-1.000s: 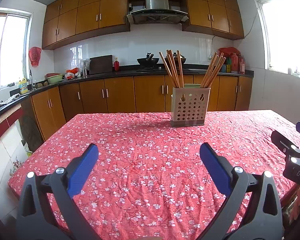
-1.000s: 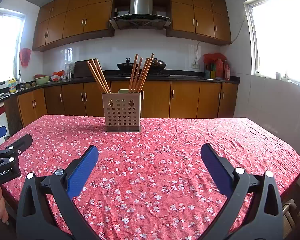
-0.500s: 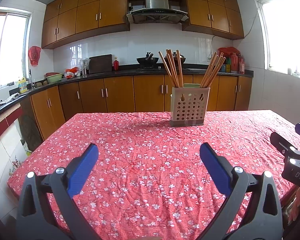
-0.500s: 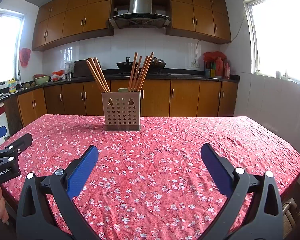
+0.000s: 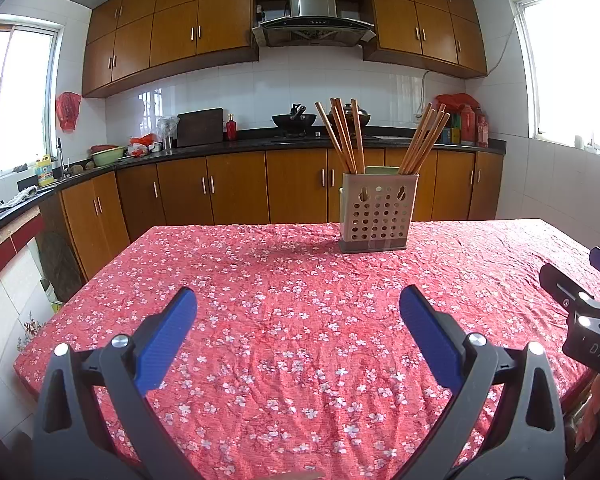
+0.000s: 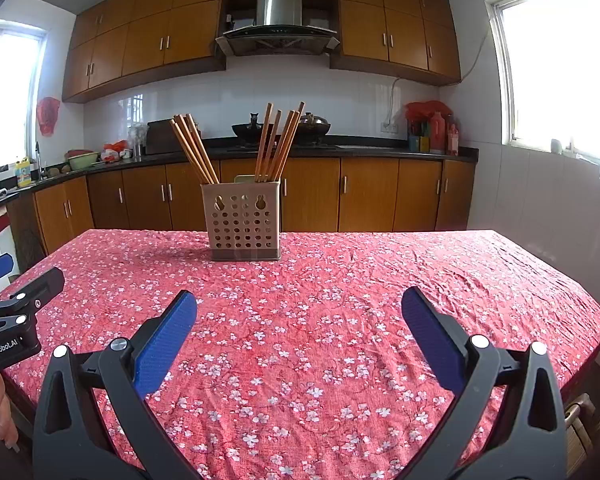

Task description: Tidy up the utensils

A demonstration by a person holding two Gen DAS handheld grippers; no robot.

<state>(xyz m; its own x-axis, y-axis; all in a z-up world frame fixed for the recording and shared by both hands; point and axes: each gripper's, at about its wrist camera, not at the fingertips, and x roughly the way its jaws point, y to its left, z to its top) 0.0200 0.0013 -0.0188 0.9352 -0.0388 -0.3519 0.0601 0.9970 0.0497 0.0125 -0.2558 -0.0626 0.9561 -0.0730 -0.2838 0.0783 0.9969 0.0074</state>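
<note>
Both grippers, left gripper (image 5: 298, 312) and right gripper (image 6: 299, 312), hover with jaws spread wide, holding nothing, touching nothing. Ahead, a perforated utensil holder (image 6: 242, 220) stands upright on the bench's red floral tablecloth (image 6: 340, 300), wooden chopsticks (image 6: 278, 142) leaning inside in two bunches. Brown kitchen cabinets (image 5: 236, 192) line the wall behind.

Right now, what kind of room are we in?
Most likely a home kitchen: a range hood above a wok on the counter, wooden cabinets, and a chopstick holder on the table.
</note>
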